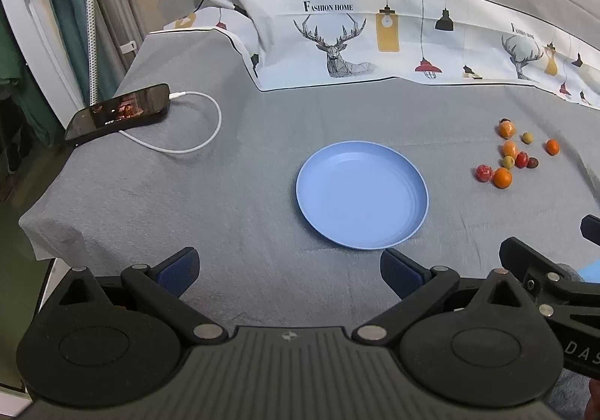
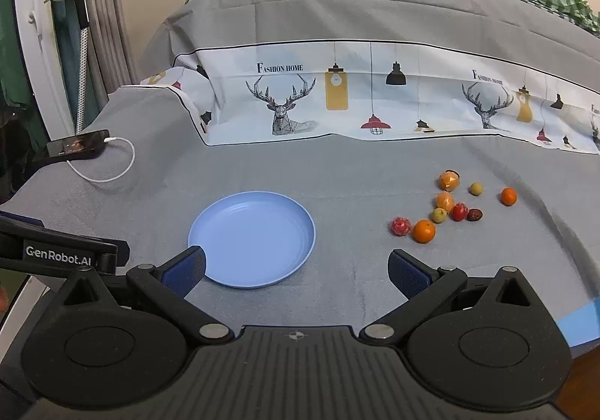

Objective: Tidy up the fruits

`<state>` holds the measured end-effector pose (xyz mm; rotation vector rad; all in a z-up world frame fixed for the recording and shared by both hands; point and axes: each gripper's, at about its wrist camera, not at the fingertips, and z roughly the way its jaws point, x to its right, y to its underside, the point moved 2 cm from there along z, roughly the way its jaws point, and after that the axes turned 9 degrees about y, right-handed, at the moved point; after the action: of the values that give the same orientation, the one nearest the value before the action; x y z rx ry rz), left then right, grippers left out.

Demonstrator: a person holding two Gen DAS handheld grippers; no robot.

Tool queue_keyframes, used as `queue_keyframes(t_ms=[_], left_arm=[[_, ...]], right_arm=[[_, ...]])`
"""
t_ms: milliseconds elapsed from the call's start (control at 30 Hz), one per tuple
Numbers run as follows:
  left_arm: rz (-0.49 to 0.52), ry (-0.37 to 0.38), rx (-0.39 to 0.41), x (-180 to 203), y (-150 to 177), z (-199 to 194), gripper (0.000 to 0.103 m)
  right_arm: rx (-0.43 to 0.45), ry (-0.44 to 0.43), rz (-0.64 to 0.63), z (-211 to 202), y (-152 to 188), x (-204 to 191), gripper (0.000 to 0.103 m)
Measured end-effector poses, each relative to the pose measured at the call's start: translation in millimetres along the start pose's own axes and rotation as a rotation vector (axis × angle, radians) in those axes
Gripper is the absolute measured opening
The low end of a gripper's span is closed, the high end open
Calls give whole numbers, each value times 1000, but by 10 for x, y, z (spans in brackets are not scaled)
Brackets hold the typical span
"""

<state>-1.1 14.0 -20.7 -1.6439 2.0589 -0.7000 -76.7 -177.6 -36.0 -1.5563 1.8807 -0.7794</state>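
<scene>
An empty blue plate (image 1: 362, 195) (image 2: 251, 238) lies on the grey cloth in the middle. To its right lies a cluster of several small fruits: oranges (image 1: 502, 177) (image 2: 424, 231), red ones (image 1: 484, 173) (image 2: 401, 226), yellow-green ones (image 1: 528, 137) (image 2: 476, 189) and a dark one (image 2: 474, 214). My left gripper (image 1: 288, 275) is open and empty, low in front of the plate. My right gripper (image 2: 296, 273) is open and empty, just in front of the plate, its left finger over the plate's near rim. The fruits are ahead and to the right of both.
A black phone (image 1: 118, 111) (image 2: 77, 146) with a white charging cable (image 1: 202, 127) lies at the far left near the cloth's edge. A printed deer-pattern cloth (image 1: 375, 33) (image 2: 356, 97) rises behind. The left gripper's body (image 2: 56, 255) shows at the right view's left edge.
</scene>
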Motion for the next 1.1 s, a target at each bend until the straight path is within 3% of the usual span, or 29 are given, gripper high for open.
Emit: queue_keyframes(t_ms=[1100], left_arm=[[8,-1,-22,2,30,77,103]], right_arm=[[-18,-12,-4,37,26,-60,102]])
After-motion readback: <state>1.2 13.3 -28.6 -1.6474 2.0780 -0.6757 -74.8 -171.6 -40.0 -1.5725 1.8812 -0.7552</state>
